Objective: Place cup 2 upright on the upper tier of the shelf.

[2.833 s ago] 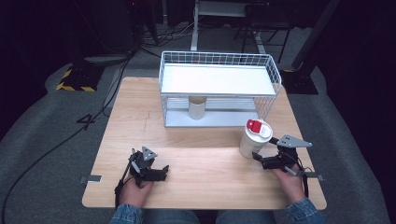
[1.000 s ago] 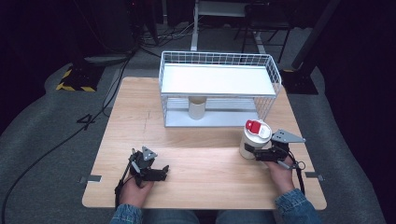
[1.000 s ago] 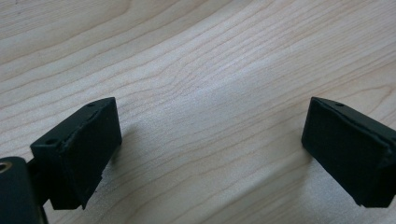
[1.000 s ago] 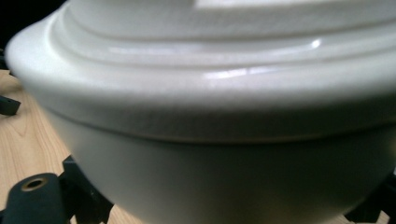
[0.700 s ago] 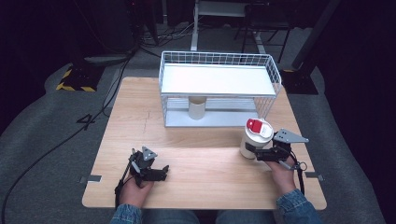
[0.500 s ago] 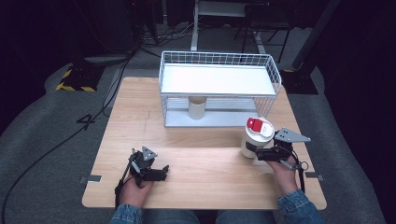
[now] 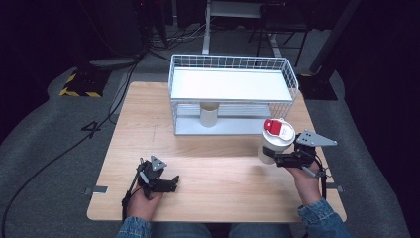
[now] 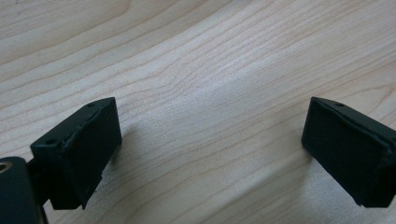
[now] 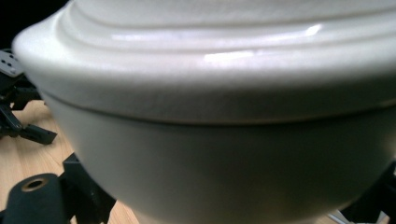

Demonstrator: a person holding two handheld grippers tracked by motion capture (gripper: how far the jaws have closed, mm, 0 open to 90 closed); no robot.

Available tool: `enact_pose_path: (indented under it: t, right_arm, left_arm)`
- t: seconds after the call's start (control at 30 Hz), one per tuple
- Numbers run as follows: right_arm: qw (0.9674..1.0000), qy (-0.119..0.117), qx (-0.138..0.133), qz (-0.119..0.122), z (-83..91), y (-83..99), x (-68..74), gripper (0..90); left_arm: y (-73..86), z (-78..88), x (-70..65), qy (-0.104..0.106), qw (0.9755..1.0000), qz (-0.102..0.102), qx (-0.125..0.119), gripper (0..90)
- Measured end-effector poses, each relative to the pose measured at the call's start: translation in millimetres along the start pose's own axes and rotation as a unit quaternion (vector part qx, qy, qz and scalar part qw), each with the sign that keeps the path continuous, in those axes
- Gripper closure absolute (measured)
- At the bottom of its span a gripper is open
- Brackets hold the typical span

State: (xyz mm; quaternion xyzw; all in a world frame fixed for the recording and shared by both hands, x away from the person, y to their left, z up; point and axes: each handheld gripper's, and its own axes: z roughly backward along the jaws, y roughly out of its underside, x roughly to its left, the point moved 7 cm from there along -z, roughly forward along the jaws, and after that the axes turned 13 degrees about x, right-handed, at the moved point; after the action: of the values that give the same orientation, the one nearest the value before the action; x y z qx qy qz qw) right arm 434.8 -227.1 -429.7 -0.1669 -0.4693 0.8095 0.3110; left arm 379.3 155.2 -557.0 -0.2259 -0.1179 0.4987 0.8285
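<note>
Near the table's right edge, right claw [image 7: 271,157] clamped on white cup [image 7: 274,144], left claw [image 7: 171,182] apart.

From my seat this reads as a lab or recording studio, not a home. I see a plain light wooden table [image 7: 218,163] standing alone on grey carpet [image 7: 44,144], with dark, unlit surroundings on every side. Black cables [image 7: 64,153] trail across the floor, a yellow-and-black hazard-striped block [image 7: 79,85] sits by the table's far left corner, metal stand legs [image 7: 207,29] rise behind it, and a white wire shelf rack [image 7: 233,94] is set out on the tabletop like a staged test prop.
</note>
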Motion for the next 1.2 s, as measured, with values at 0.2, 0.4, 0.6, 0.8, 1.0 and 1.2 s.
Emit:
enact_pose_path:
  t: [0.2, 0.4, 0.6, 0.8, 1.0, 1.2]
  right_arm:
    - [1.0, 0.003, -0.001, 0.004, 8.2, -13.4, 0.7, 13.0]
    - [1.0, 0.001, -0.007, -0.001, 14.9, -24.6, -1.0, 13.0]
    - [0.9999, 0.0, -0.01, -0.002, 22.9, -39.1, -2.1, 13.0]
    - [0.9999, 0.002, -0.01, -0.001, 28.9, -55.6, -4.0, 13.0]
    - [0.9999, 0.005, -0.015, -0.002, 34.6, -73.9, -8.4, 13.0]
    - [0.9997, 0.01, -0.022, -0.003, 40.7, -94.5, -14.8, 13.0]
  left_arm:
    - [0.0, 0.0, 0.0, 0.0, 1.0, 0.0, 0.0, 5.4]
    - [0.0, 0.0, 0.0, 0.0, 1.0, 0.0, 0.0, 5.4]
    - [0.0, 0.0, 0.0, 0.0, 1.0, 0.0, 0.0, 5.4]
    - [0.0, 0.0, 0.0, 0.0, 1.0, 0.0, 0.0, 5.4]
    - [-0.4, -0.3, 0.0, 0.0, 1.0, 0.0, -0.001, 5.4]
    - [-0.6, -0.4, -0.8, -0.003, 1.0, 0.006, -0.001, 5.4]
